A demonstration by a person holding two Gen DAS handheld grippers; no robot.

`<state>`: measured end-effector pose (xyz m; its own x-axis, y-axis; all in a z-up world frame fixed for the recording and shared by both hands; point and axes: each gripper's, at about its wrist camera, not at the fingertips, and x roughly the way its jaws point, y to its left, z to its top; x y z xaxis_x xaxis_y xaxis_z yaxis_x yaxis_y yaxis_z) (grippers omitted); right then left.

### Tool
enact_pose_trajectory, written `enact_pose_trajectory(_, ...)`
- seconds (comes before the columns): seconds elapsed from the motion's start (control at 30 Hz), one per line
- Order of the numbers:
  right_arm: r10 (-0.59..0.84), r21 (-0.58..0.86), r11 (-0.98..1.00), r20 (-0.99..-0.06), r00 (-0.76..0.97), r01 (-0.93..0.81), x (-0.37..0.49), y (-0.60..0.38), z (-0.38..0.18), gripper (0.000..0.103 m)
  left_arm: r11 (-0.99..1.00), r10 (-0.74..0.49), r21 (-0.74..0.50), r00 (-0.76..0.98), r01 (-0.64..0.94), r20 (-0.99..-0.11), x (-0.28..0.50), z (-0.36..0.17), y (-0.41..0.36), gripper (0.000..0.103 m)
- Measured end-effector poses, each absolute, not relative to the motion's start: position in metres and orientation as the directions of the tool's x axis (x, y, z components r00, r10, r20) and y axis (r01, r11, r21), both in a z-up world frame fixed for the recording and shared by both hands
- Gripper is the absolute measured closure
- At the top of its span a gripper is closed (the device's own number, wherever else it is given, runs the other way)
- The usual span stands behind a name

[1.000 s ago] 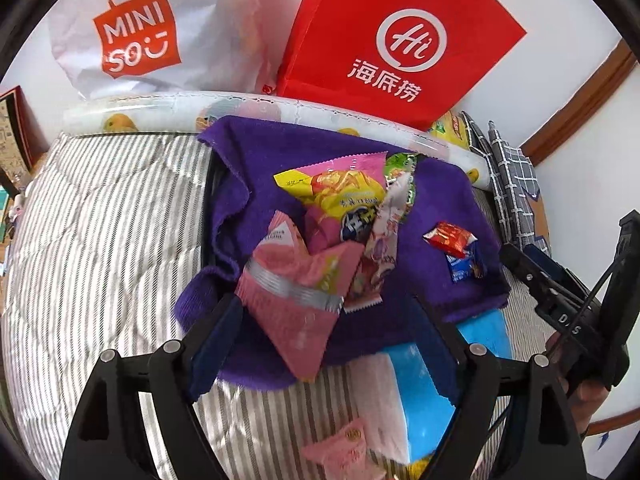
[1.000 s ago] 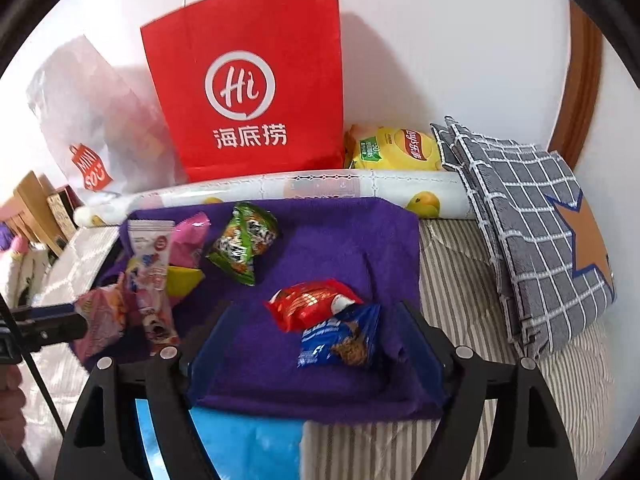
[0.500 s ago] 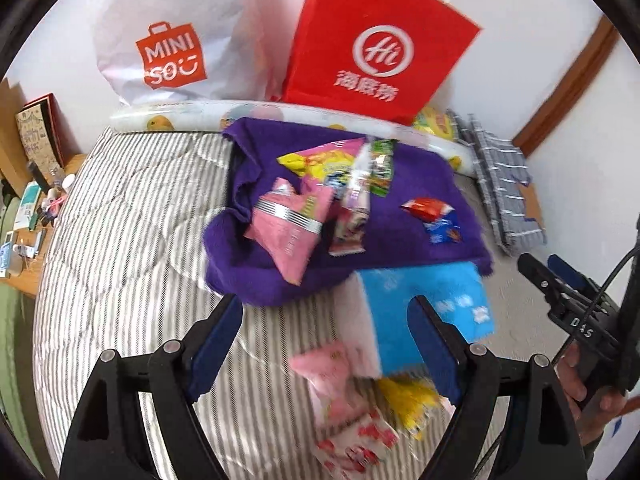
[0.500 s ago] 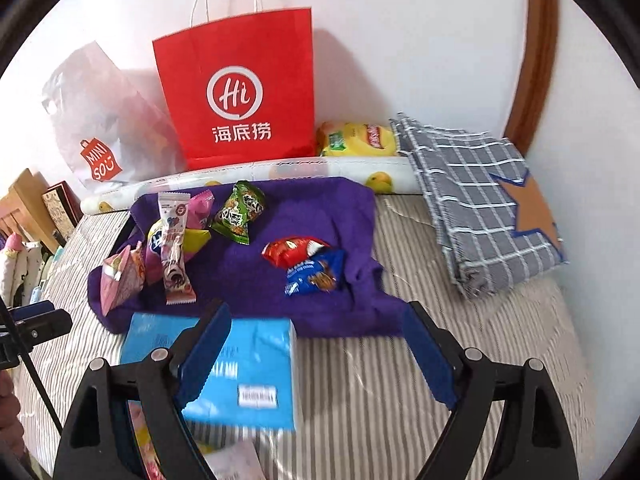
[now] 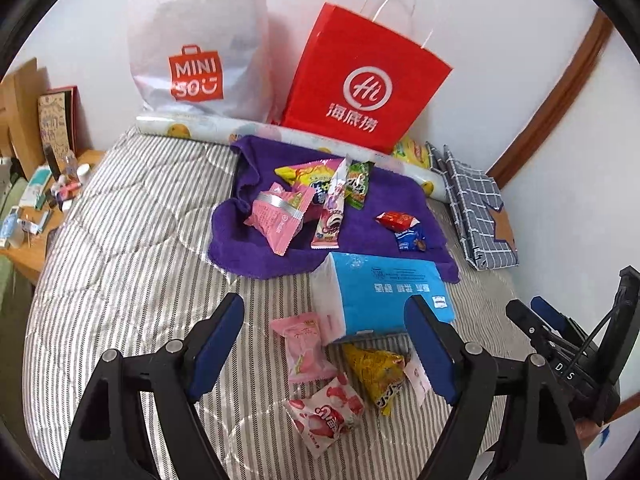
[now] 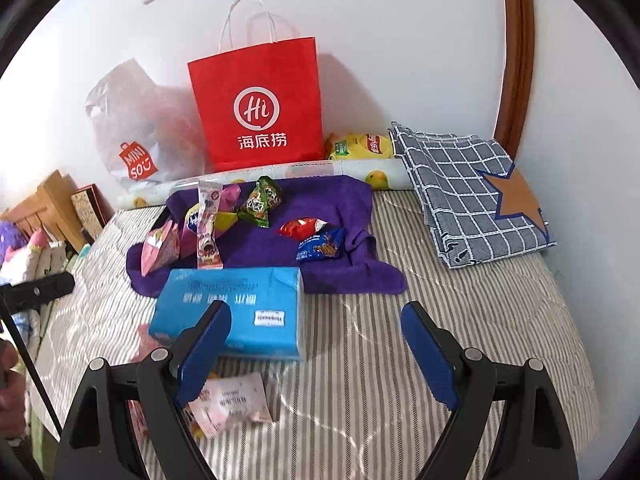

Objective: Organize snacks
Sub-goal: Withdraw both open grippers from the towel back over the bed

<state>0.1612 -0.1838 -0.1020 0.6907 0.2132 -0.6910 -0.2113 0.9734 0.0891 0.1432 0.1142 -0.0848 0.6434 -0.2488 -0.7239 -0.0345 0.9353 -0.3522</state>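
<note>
Both grippers have drawn back from the purple towel (image 5: 280,256); left gripper (image 5: 324,344) empty, jaws narrowing; right gripper (image 6: 316,348) spread, empty. Blue tissue pack (image 6: 236,312) touches the towel's near edge. Snacks: several on towel (image 5: 276,220), others (image 5: 304,348) loose beside the pack.

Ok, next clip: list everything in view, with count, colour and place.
towel: one, purple, on the striped bed
snack packets on towel: about seven, mixed colours
tissue pack: one, blue, near edge of towel
snack packets on bed: at least four, pink, yellow, white, near the tissue pack
paper bag: one, red, against wall
plastic bag: one, white, left of it
chip bag: one, yellow, beside red bag
checked cloth: one, grey, right
left gripper: empty, jaws closing
right gripper: open, empty
</note>
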Motion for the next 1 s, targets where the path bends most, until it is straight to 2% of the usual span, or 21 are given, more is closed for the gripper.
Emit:
enact_pose_trajectory(0.1, 0.187, 0.048, 0.976, -0.683, 0.706, -0.212, 0.152, -0.183, -0.102, 0.016, 0.946, -0.241, -0.325, 0.662, -0.004, -0.71, 0.134, -0.081, 0.109, 0.022)
enact_pose_trajectory(0.23, 0.201, 0.073, 0.975, -0.701, 0.684, -0.212, 0.149, -0.188, -0.102, 0.016, 0.957, -0.233, -0.288, 0.66, 0.027, -0.714, 0.126, -0.08, 0.099, 0.022)
enact_pose_trajectory(0.43, 0.159, 0.049, 0.983, -0.708, 0.689, -0.176, 0.142, -0.19, -0.106, 0.016, 0.959, -0.24, -0.28, 0.637, 0.04, -0.732, 0.119, -0.086, 0.094, 0.021)
enact_pose_trajectory(1.0, 0.166, 0.053, 0.98, -0.752, 0.638, -0.192, 0.139, -0.183, -0.135, 0.016, 0.963, -0.233, -0.267, 0.601, 0.034, -0.764, 0.115, -0.109, 0.095, 0.021)
